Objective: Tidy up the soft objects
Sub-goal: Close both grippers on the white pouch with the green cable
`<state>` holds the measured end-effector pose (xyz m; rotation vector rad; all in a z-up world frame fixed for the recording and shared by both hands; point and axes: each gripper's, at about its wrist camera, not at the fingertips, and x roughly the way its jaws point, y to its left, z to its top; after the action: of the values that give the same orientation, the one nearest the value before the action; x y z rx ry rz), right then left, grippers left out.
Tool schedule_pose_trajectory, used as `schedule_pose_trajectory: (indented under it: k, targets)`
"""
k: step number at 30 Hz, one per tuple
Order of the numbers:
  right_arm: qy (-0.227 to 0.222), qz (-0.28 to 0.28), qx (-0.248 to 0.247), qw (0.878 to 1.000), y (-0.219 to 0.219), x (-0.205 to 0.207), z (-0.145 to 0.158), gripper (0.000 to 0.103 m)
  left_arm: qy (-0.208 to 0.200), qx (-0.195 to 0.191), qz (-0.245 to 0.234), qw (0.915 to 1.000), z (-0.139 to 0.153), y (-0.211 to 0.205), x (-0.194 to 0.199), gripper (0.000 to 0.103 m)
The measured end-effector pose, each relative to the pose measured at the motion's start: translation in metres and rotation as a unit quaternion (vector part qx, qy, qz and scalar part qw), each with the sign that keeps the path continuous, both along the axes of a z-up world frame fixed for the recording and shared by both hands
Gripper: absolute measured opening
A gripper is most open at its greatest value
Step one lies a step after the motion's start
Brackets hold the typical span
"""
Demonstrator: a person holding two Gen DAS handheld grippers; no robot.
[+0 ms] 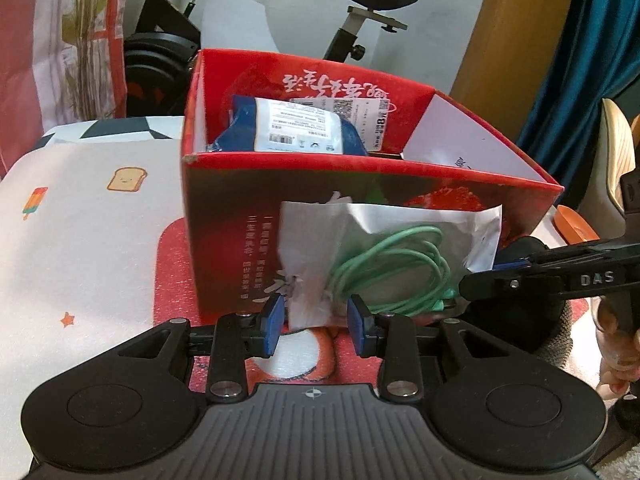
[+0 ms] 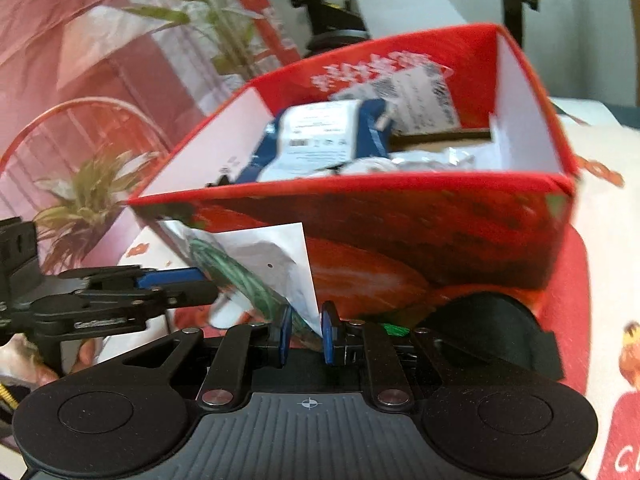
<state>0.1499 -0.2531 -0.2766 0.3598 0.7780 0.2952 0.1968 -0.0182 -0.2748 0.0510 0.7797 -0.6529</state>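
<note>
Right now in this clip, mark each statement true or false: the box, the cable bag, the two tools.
1. The red box is open at the top. True.
2. The clear bag with the green cable already lies inside the box. False: it hangs outside, in front of the box's near wall.
3. A blue and white packet lies in the box. True.
4. The right tool is wide open and empty. False: it is closed on a corner of the bag.
5. The bag's edge sits between the left tool's blue pads. True; the pads stand apart from it.
</note>
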Motion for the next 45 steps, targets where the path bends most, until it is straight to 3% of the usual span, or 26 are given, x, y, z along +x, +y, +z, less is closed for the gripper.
schedule_pose_trajectory:
  k: [5, 13, 22, 29, 33, 38, 45]
  targets:
    - [-0.005, 0.024, -0.018, 1.000, 0.012, 0.006, 0.003, 0.013, 0.003, -0.007, 0.025, 0.9997, -0.001, 0.012, 0.004, 0.050]
    - [-0.001, 0.057, -0.014, 0.998, 0.027, 0.013, 0.003, 0.012, -0.007, -0.029, 0.038, 0.9988, 0.003, 0.043, 0.010, 0.051]
    - [0.060, 0.042, 0.095, 0.993, 0.018, 0.021, -0.014, 0.011, -0.010, -0.059, -0.004, 0.9982, 0.001, 0.048, 0.016, 0.056]
    - [0.103, 0.039, 0.166, 0.980, 0.014, 0.020, -0.022, 0.011, -0.020, -0.039, -0.066, 0.9969, 0.003, 0.044, 0.021, 0.064]
    - [0.110, 0.041, 0.165, 0.979, 0.013, 0.015, -0.022, 0.010, -0.013, -0.049, -0.076, 0.9958, 0.000, 0.050, 0.024, 0.065]
    - [0.107, 0.037, 0.133, 0.985, 0.005, 0.011, -0.013, 0.009, 0.014, -0.082, -0.076, 0.9936, -0.003, 0.052, 0.030, 0.072]
    - [0.107, 0.036, 0.082, 0.990, -0.003, 0.006, -0.006, 0.010, 0.036, -0.105, -0.077, 0.9908, -0.006, 0.054, 0.031, 0.073]
